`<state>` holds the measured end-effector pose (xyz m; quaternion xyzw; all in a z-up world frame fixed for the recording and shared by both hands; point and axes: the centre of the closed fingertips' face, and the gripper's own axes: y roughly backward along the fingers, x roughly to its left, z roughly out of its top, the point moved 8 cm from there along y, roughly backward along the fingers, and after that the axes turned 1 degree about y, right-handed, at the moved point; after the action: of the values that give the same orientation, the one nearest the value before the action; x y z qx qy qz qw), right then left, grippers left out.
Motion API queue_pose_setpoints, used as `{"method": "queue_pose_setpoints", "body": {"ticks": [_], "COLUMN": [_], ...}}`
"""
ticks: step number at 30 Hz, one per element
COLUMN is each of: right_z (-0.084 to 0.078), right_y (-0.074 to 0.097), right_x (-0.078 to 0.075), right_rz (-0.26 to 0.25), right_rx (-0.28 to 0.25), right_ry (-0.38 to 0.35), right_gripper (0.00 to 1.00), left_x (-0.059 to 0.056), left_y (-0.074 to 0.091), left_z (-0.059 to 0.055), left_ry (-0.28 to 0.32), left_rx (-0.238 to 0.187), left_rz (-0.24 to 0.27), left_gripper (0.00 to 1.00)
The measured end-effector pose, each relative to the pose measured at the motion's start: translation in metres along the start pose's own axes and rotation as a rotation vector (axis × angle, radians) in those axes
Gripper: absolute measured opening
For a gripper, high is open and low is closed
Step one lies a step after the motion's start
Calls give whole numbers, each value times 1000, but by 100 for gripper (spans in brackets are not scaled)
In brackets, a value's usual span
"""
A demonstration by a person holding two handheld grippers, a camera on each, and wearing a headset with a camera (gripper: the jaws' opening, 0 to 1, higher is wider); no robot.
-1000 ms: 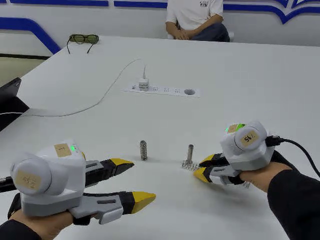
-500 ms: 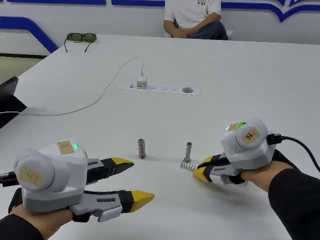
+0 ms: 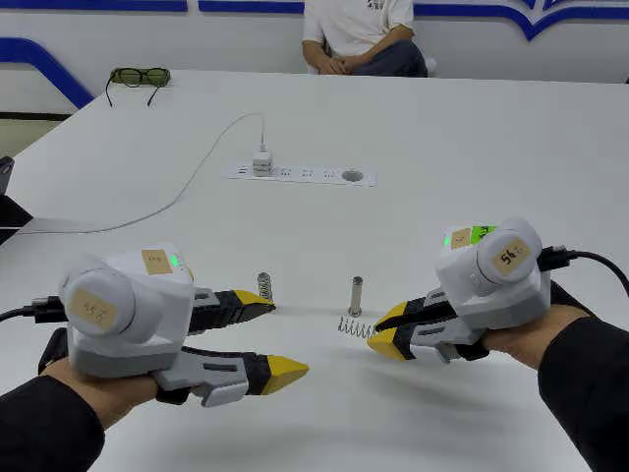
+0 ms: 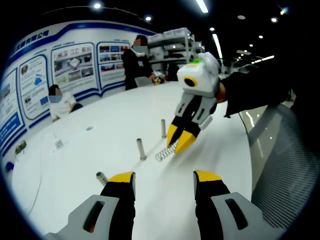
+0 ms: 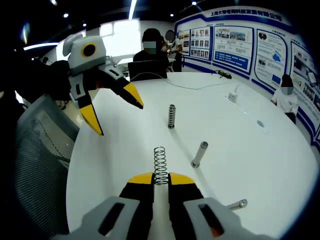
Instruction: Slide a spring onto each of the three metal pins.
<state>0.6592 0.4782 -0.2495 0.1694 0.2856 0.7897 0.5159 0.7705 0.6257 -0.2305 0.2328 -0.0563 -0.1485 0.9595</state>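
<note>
At the far left edge of the white surface [image 3: 472,147] lies a pair of dark glasses [image 3: 138,76], with a thin cable [image 3: 187,192] running from that side to a charger [image 3: 261,162] plugged into a flat power strip [image 3: 295,174]. Nearer, the left tongs [image 3: 280,337] hover low over the surface, released, their yellow tips well apart and gripping nothing. Just beyond their upper tip stands the first pin [image 3: 263,285], upright, with a spring coiled round it. To its right stands the bare pin [image 3: 356,293], also upright. Near its foot is the loose spring [image 3: 354,327], gripped by one end in the right tongs [image 3: 376,334], which are clenched on it, its free end reaching toward the bare pin. In the left gripper view a third pin [image 4: 163,128] stands upright just beside the right tongs, on their far side. A person [image 3: 356,34] sits at the far edge.
</note>
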Motion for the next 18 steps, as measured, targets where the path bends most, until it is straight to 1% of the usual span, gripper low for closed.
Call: {"method": "queue_pose_setpoints", "body": {"ticks": [5, 10, 12, 18], "right_z": [10, 18, 20, 24], "right_y": [10, 16, 17, 18], "right_x": [15, 25, 27, 37], "right_rz": [48, 92, 100, 149], "right_rx": [-10, -17, -18, -17], "right_ry": [62, 112, 127, 181], "right_gripper": [11, 11, 11, 11], "left_x": [-5, -12, -14, -23], "left_y": [-8, -12, -13, -16], "left_z": [6, 8, 9, 11], "left_ry": [-34, -64, -76, -115], "left_rx": [1, 6, 7, 10], "left_rz": [-37, -74, -84, -122], "left_gripper": [46, 42, 40, 34]}}
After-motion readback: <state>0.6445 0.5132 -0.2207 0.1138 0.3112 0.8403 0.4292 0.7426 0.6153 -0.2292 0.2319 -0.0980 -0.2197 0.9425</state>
